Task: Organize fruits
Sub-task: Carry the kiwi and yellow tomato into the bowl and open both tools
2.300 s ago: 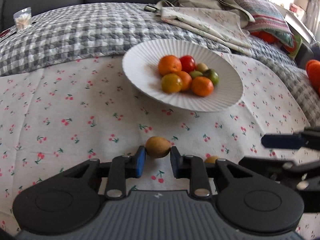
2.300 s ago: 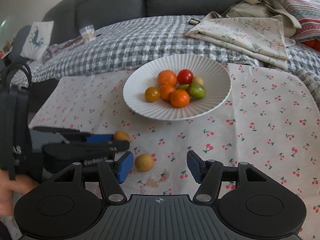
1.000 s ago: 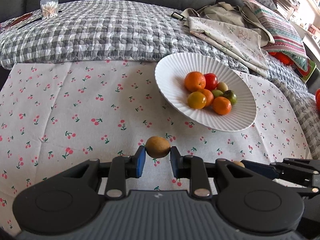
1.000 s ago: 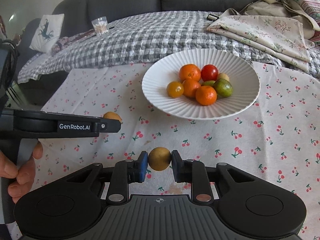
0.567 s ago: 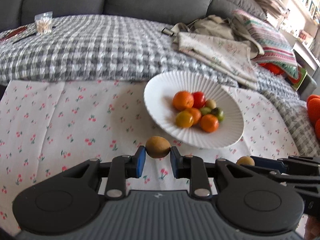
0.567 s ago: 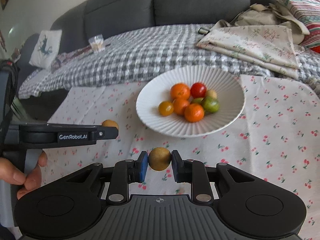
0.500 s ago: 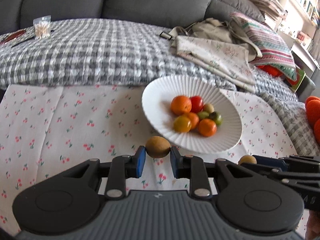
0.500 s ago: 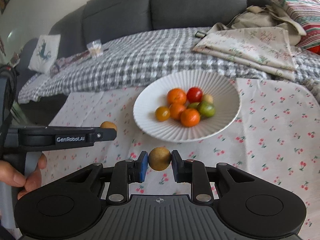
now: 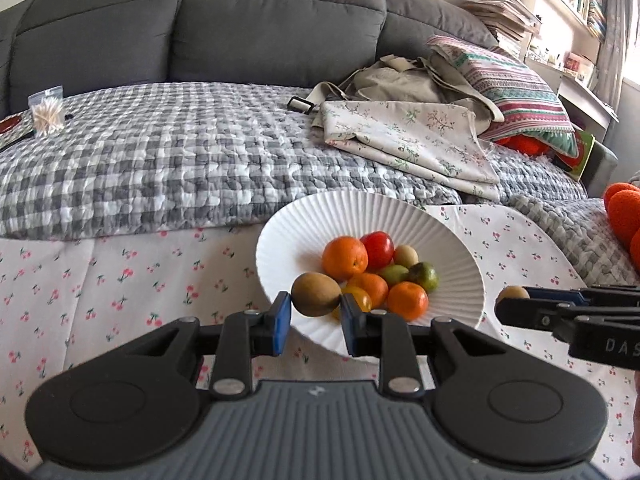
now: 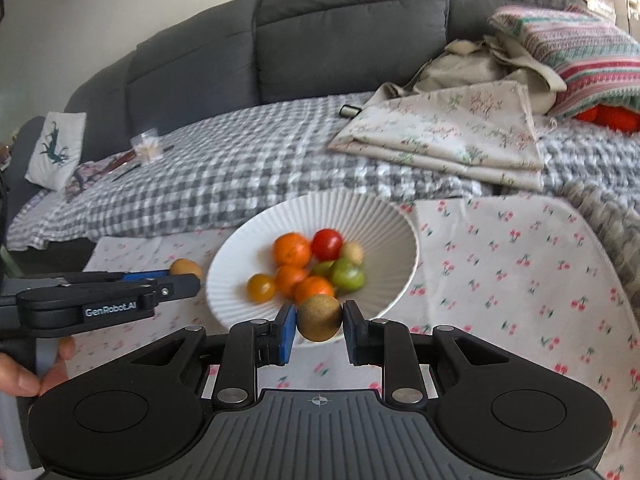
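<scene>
Left wrist view: left gripper (image 9: 315, 316) clamps a brown kiwi (image 9: 316, 294) between its blue pads, poised at the near rim of the white ribbed plate (image 9: 460, 248). Plate already carries oranges, a tomato (image 9: 378, 249) and green fruit. Release should come over bare plate left of the pile, low, so the kiwi does not roll off.

Right wrist view: right gripper (image 10: 319, 330) pinches a round tan-brown fruit (image 10: 319, 317), also at the near rim. Judgement: place one at a time; both grippers converging risks collision over the plate.
</scene>
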Available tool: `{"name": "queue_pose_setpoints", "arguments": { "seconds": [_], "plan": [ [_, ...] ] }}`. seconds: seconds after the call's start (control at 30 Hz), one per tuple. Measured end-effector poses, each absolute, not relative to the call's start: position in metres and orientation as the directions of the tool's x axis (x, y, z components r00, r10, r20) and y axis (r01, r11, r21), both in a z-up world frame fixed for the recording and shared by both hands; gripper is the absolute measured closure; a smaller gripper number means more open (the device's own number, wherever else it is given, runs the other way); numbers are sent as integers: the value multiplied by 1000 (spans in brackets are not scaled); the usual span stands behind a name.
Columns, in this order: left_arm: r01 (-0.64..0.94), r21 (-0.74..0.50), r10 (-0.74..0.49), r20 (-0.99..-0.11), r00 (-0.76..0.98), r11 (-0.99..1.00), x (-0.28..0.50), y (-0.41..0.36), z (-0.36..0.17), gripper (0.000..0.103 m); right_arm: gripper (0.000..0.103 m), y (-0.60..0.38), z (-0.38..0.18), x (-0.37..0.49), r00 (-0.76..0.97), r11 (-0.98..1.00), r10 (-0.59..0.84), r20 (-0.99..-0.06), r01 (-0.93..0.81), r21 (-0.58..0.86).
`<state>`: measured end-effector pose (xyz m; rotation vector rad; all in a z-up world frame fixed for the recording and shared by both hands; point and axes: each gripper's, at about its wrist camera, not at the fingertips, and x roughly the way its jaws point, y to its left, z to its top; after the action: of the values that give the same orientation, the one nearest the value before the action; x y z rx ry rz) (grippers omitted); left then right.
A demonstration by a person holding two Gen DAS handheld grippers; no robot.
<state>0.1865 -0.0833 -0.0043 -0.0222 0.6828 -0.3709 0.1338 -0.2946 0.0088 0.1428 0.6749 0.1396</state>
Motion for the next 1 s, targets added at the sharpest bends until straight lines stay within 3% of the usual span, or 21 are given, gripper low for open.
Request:
{"name": "queue_pose_setpoints", "arguments": {
  "seconds": [0.67,1.0],
  "plan": [
    [342,-183,-378,-622,685,922,222,-93,-27,78,79,-252,-23,159,763,976,217,-609,-178,125],
    [323,-217,-386,-622,681,921,219,-85,-24,75,74,-260,-20,160,781,974,222,-583,-144,177]
  ]
}}
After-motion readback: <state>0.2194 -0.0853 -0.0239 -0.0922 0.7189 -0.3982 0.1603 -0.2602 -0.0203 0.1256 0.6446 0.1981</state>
